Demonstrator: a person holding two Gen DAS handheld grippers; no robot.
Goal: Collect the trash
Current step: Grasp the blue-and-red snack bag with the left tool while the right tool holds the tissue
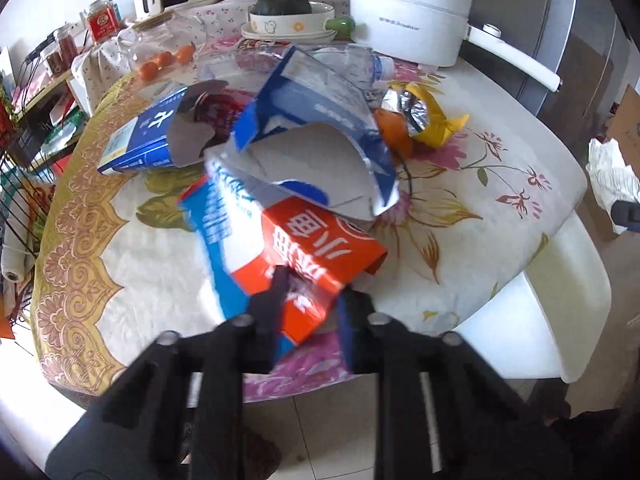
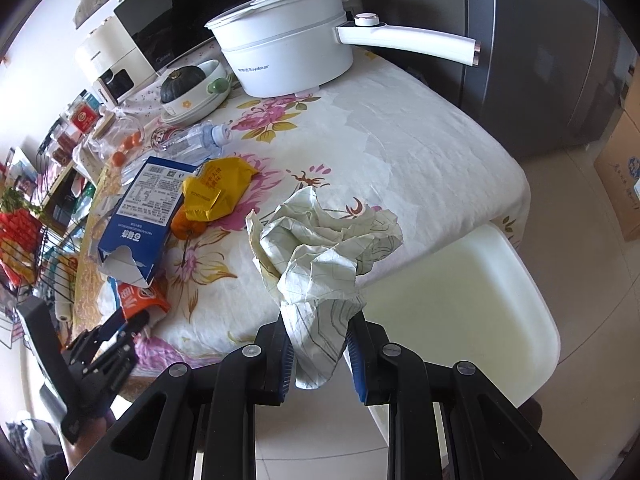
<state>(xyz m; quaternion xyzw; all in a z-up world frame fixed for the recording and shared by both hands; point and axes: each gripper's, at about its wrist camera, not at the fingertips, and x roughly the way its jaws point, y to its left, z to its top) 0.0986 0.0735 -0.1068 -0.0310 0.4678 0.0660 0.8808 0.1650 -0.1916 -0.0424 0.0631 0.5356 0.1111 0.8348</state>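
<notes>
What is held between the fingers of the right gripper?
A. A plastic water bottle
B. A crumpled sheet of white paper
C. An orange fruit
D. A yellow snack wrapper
B. In the right wrist view, the right gripper is shut on the crumpled white paper, while the yellow wrapper, the bottle and the orange all lie on the table.

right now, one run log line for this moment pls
left gripper: jaws closed on orange carton | right gripper: jaws shut on crumpled paper | on table: blue carton, yellow wrapper, bottle
</notes>
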